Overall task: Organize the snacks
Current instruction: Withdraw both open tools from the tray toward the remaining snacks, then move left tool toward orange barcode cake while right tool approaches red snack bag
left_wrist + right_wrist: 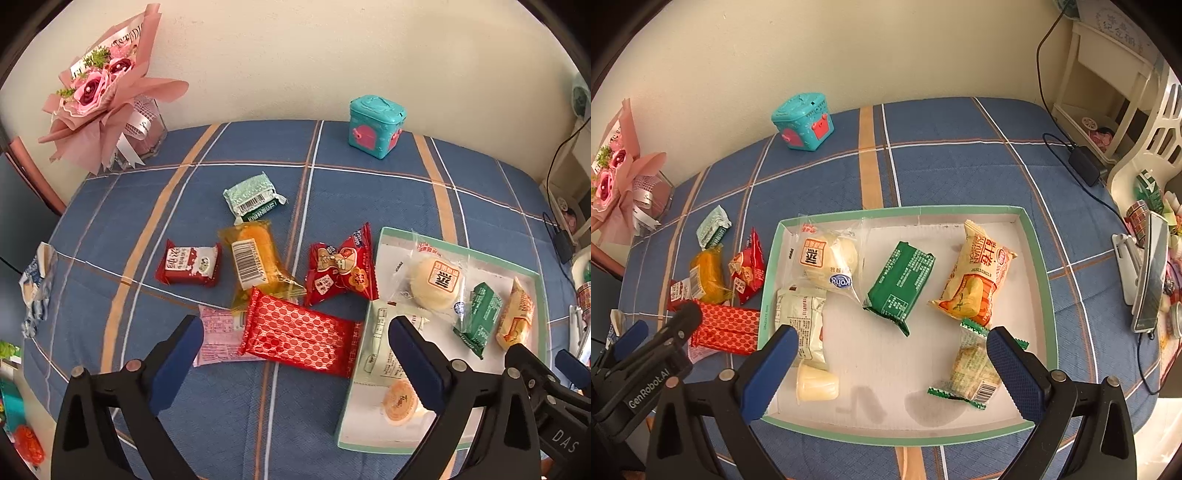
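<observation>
In the left wrist view my left gripper (295, 332) stands open over a red honeycomb-pattern packet (299, 338) on the blue checked cloth, with nothing between its fingers. Around that packet lie a pink packet (218, 339), a yellow cake (251, 258), two smaller red packets (188, 264) and a pale green packet (251, 197). In the right wrist view my right gripper (892, 339) is open and empty above the green-rimmed white tray (905, 212). The tray holds a wrapped bun (827, 258), a green packet (901, 280), an orange egg-roll packet (975, 277), a jelly cup (816, 382) and a clear green-edged packet (971, 369).
A teal toy box (803, 122) stands at the back by the wall. A pink bouquet (99, 88) fills the back left corner. At the right edge are a phone on a stand (1148, 269), a black adapter with cable (1084, 164) and a white shelf (1108, 74).
</observation>
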A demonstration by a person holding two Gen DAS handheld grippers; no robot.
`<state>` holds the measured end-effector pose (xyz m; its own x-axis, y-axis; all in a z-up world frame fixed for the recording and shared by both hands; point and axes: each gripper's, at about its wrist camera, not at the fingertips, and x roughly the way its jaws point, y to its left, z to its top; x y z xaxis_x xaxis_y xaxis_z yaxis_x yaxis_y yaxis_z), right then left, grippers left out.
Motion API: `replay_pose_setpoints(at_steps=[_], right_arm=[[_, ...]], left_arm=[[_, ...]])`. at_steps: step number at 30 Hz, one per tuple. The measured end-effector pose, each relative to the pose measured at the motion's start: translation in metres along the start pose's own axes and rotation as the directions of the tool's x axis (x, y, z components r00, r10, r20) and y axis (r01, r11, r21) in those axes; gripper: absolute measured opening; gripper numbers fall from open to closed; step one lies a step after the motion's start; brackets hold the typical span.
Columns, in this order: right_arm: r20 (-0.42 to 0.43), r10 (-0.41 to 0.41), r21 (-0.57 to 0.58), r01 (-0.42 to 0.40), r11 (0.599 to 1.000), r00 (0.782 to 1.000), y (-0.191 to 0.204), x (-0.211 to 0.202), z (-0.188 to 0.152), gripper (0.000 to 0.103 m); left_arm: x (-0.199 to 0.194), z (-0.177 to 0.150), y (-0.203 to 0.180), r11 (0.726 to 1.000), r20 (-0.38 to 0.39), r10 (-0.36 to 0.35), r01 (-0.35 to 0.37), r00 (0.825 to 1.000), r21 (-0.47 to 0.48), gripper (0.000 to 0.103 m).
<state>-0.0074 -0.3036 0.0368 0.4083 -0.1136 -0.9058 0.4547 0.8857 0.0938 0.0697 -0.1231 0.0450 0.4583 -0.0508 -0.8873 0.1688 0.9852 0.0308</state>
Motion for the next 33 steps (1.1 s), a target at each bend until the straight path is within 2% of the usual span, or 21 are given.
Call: replay_pose_setpoints(at_steps=[3,10,14,18,24,33], right_arm=[[0.017,0.007,-0.003,-0.007,1.000,1.000,0.000,0.000,0.000,0.103],[0.039,0.029,0.023,-0.030,0.999,0.999,-0.001,0.003,0.002,0.103],[0.042,0.035,0.013,-0.035,0.999,0.998,0.004,0.008,0.003,0.103],[0.033,0.073,0.006,-0.074,0.997,0.997,0.012,0.018,0.000,0.103],[0.021,0.078,-0.013,-0.077,0.997,0.997,0.029,0.028,-0.002,0.103],[-0.027,0.154,-0.071,-0.155,0.985,0.988,0.068,0.043,-0.010,0.103]], left_arm=[[0.000,0.001,0.003,0.999,0.005,-0.013,0.013,1.000,-0.030,0.100],[0.002,0.003,0.005,0.998,0.028,0.047,-0.046,0.999,-0.036,0.100],[0.003,0.005,0.013,0.997,0.039,0.064,-0.062,0.997,-0.055,0.100],[0.005,0.007,0.024,0.995,0.042,0.060,-0.057,0.997,-0.079,0.100],[0.013,0.007,0.048,0.993,0.054,0.070,-0.064,0.996,-0.100,0.100],[0.029,0.004,0.107,0.974,0.013,0.117,-0.112,0.993,-0.199,0.100]])
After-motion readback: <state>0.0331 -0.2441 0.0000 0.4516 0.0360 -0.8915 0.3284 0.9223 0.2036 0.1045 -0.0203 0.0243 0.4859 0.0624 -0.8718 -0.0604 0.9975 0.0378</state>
